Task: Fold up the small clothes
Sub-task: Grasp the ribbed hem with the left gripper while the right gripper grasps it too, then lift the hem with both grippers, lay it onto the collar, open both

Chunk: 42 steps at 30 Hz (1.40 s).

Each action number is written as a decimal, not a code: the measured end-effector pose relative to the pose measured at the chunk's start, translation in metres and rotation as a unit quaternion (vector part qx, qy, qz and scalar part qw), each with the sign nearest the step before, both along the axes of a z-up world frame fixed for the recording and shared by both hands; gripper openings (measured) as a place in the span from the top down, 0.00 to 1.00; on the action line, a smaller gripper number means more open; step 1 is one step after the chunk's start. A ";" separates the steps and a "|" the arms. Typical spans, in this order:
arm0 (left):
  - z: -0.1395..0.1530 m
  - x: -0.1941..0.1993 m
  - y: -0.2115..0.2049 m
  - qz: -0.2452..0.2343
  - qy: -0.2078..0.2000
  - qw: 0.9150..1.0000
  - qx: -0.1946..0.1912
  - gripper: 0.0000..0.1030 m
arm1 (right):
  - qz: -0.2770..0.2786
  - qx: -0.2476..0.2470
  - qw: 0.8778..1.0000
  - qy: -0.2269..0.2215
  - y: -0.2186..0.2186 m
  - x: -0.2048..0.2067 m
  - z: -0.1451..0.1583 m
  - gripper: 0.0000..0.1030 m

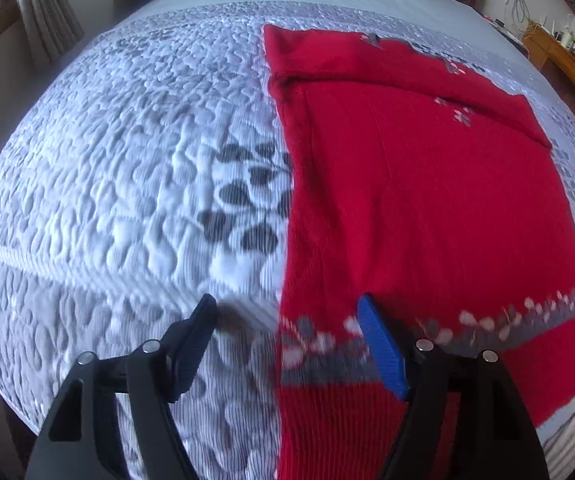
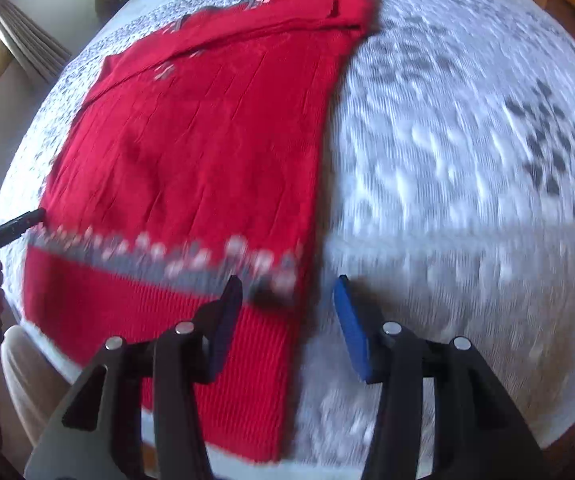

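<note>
Quilted grey-white bed fills both views, its leaf print blurred. Red sweater lies flat, sleeves apparently folded in, patterned hem nearest the jaws. Left gripper straddles its left edge, jaws wide, nothing gripped. Right gripper straddles the right edge, jaws partly apart, empty. Probably lining up on both hem corners to fold upward. Curtain far left, wooden desk far right.

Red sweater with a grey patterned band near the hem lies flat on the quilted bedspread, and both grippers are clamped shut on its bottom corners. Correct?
Not quite. The red sweater does lie flat on the quilted bedspread, but the left gripper and the right gripper are open, holding nothing. Each wrist view shows parted fingers above the hem.
</note>
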<state>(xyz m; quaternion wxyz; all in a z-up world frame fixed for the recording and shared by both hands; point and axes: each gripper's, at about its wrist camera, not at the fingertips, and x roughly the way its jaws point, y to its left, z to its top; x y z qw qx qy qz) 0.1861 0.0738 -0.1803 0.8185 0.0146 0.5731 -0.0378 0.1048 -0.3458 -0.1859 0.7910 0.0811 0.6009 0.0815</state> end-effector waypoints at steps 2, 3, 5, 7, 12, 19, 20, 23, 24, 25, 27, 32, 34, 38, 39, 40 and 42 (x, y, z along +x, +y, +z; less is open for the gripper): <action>0.002 -0.015 0.000 -0.008 0.010 1.000 -0.013 0.29 | 0.007 0.003 1.000 0.004 0.001 -0.017 0.003 0.54; 0.002 -0.023 0.000 -0.008 0.013 1.000 -0.017 0.29 | 0.009 -0.002 1.000 0.006 0.001 -0.026 0.004 0.54; 0.002 -0.035 -0.001 -0.011 0.020 1.000 -0.014 0.29 | 0.007 -0.004 1.000 0.014 0.001 -0.039 0.003 0.54; 0.002 -0.045 0.000 -0.011 0.026 1.000 -0.013 0.29 | 0.004 0.001 1.000 0.021 0.001 -0.047 0.000 0.53; 0.000 -0.060 0.005 -0.007 0.042 0.999 -0.031 0.29 | 0.006 0.003 1.000 0.026 0.003 -0.067 -0.008 0.52; -0.002 -0.070 0.007 0.002 0.054 0.997 -0.048 0.46 | 0.004 0.054 0.998 0.020 0.001 -0.076 -0.010 0.80; -0.001 -0.071 0.008 0.001 0.055 0.997 -0.052 0.53 | 0.005 0.067 0.998 0.021 0.003 -0.077 -0.010 0.86; 0.001 -0.074 0.010 0.003 0.063 0.995 -0.071 0.79 | 0.008 0.082 0.996 0.019 0.007 -0.075 -0.008 0.92; 0.001 -0.076 0.012 0.006 0.067 0.994 -0.088 0.84 | 0.009 0.083 0.996 0.017 0.011 -0.072 -0.007 0.93; 0.000 -0.075 0.013 0.010 0.071 0.992 -0.103 0.91 | 0.010 0.084 0.996 0.015 0.013 -0.071 -0.006 0.93; 0.001 -0.076 0.017 0.024 0.072 0.989 -0.123 0.92 | 0.007 0.092 0.996 0.010 0.016 -0.069 -0.002 0.93; 0.005 -0.083 0.028 0.038 0.063 0.985 -0.158 0.93 | 0.007 0.099 0.995 -0.009 0.009 -0.074 0.016 0.93; 0.007 -0.084 0.032 0.042 0.061 0.983 -0.166 0.93 | 0.003 0.107 0.994 -0.011 0.004 -0.076 0.019 0.93; 0.013 -0.086 0.039 0.042 0.056 0.982 -0.174 0.93 | -0.003 0.124 0.992 -0.017 -0.001 -0.073 0.025 0.93; 0.016 -0.085 0.041 0.043 0.054 0.982 -0.174 0.93 | -0.003 0.125 0.992 -0.017 -0.002 -0.072 0.026 0.93; 0.018 -0.083 0.041 0.043 0.053 0.982 -0.176 0.93 | -0.003 0.125 0.992 -0.018 -0.001 -0.072 0.027 0.93; 0.023 -0.081 0.042 0.044 0.048 0.981 -0.181 0.93 | -0.001 0.127 0.992 -0.020 -0.003 -0.071 0.031 0.93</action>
